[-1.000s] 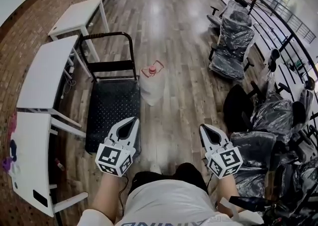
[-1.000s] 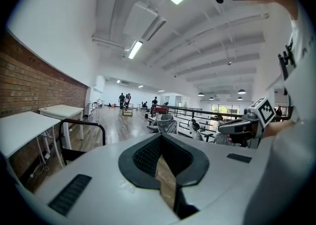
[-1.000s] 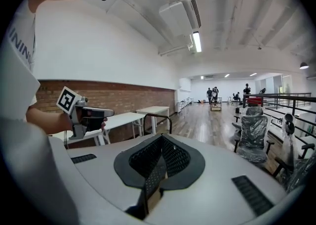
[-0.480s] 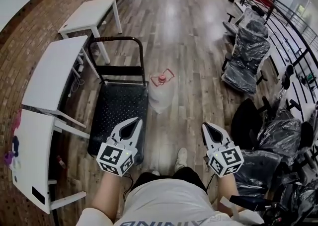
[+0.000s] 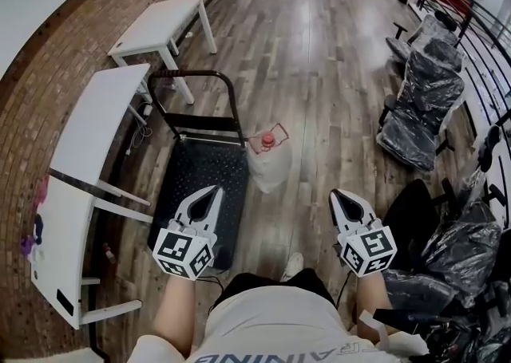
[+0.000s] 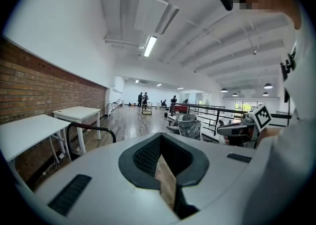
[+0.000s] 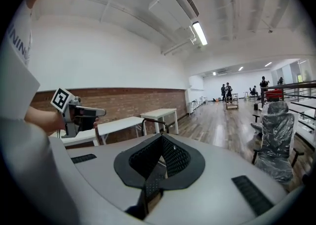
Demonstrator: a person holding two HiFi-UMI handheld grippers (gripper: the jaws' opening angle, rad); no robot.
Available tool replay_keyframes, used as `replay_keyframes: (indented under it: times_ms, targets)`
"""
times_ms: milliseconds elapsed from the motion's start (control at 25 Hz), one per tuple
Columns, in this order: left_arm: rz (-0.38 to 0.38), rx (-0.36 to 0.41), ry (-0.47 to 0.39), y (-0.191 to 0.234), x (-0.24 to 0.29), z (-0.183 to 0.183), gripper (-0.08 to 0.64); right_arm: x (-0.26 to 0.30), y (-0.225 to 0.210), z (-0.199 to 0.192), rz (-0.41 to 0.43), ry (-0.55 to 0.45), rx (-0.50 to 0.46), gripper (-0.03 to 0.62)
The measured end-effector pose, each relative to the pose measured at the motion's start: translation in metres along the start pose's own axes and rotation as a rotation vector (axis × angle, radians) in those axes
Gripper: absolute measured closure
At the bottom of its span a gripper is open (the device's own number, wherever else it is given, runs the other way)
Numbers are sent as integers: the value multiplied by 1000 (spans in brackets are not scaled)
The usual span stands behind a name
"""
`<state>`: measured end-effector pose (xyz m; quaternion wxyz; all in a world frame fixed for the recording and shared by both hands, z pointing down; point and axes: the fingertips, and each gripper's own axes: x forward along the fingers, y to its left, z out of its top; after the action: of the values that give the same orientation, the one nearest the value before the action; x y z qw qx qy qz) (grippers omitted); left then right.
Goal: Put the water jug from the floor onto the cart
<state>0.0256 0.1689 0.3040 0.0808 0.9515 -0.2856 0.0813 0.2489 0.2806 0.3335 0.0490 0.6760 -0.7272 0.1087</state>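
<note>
A person stands on the wooden floor of a long, brick-walled hall, holding the left gripper and the right gripper out ahead at about waist height, well apart from each other. The left gripper's fingers are pressed together with nothing between them, and the right gripper's fingers are likewise closed and empty. The water jug, clear-bodied with a red cap and a red carrying handle, stands upright on the floor just beside the right edge of the cart, near the end that bears the cart's upright black push handle. The cart's black platform lies bare, and the left gripper hangs above its near end. The jug sits ahead of both grippers, apart from them and roughly between their lines. White tables line the brick wall at the left, and office chairs wrapped in plastic stand along a dark railing at the right. Several people can be seen at the far end of the hall in both gripper views.
</note>
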Motion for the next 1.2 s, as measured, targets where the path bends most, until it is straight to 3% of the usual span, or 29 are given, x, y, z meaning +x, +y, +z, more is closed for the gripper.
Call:
replay_keyframes:
  times_ms: [440, 680, 960, 1200]
  targets:
    - [117, -15, 57, 10, 39, -2, 560, 54, -38, -18, 120, 56, 70, 589]
    - [133, -63, 48, 33, 66, -7, 560, 87, -48, -12, 153, 75, 37, 589]
    - [156, -92, -8, 88, 91, 3, 560, 147, -54, 16, 159, 81, -35, 589]
    - [208, -224, -36, 163, 93, -10, 560, 220, -41, 43, 167, 77, -83, 589]
